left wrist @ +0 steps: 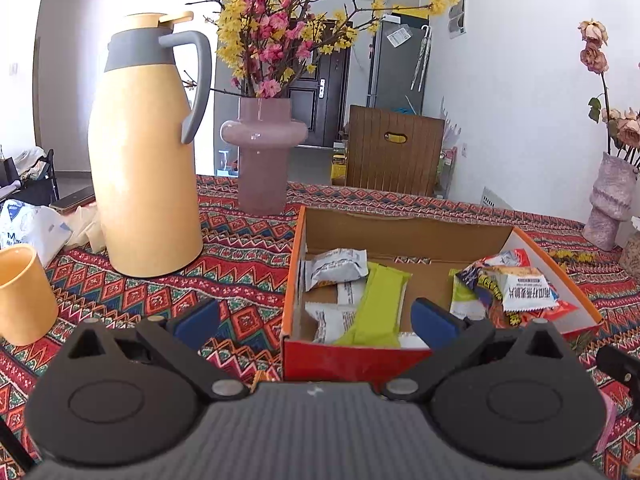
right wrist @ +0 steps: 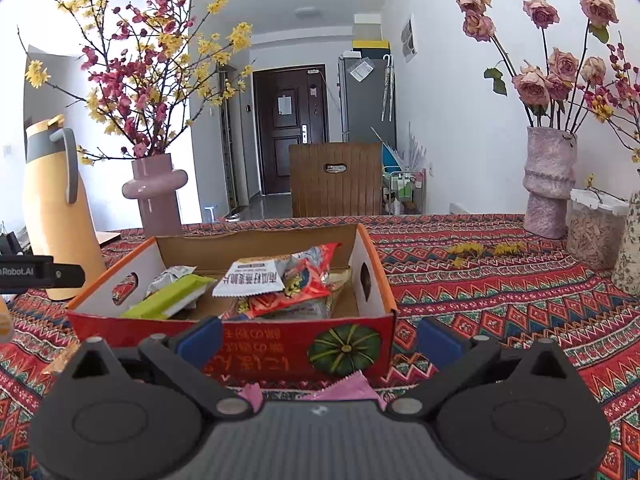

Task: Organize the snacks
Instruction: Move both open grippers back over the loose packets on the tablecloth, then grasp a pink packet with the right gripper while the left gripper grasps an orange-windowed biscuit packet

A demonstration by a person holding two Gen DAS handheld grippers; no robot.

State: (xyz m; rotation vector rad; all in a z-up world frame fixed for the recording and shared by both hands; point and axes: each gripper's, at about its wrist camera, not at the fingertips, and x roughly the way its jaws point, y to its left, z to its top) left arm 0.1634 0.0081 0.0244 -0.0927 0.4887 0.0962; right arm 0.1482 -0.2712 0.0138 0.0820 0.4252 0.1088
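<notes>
An open red cardboard box (left wrist: 400, 236) on the patterned tablecloth holds several snack packets: a lime-green packet (left wrist: 380, 304), a grey-white packet (left wrist: 336, 268) and a heap of colourful ones (left wrist: 508, 288). My left gripper (left wrist: 316, 322) is open just above the box's near left corner, with nothing held. In the right wrist view the box (right wrist: 376, 276) shows its red pumpkin-printed front. My right gripper (right wrist: 320, 342) is open in front of it, empty. A pink wrapper (right wrist: 352, 386) lies on the cloth between this gripper and the box. The green packet (right wrist: 168, 298) leans inside.
A tall yellow thermos (left wrist: 144, 160), a pink vase of blossoms (left wrist: 262, 148) and a yellow cup (left wrist: 24, 296) stand left of the box. To the right are a textured vase of roses (right wrist: 550, 184) and a lidded jar (right wrist: 596, 228). A wooden chair (right wrist: 336, 180) stands behind the table.
</notes>
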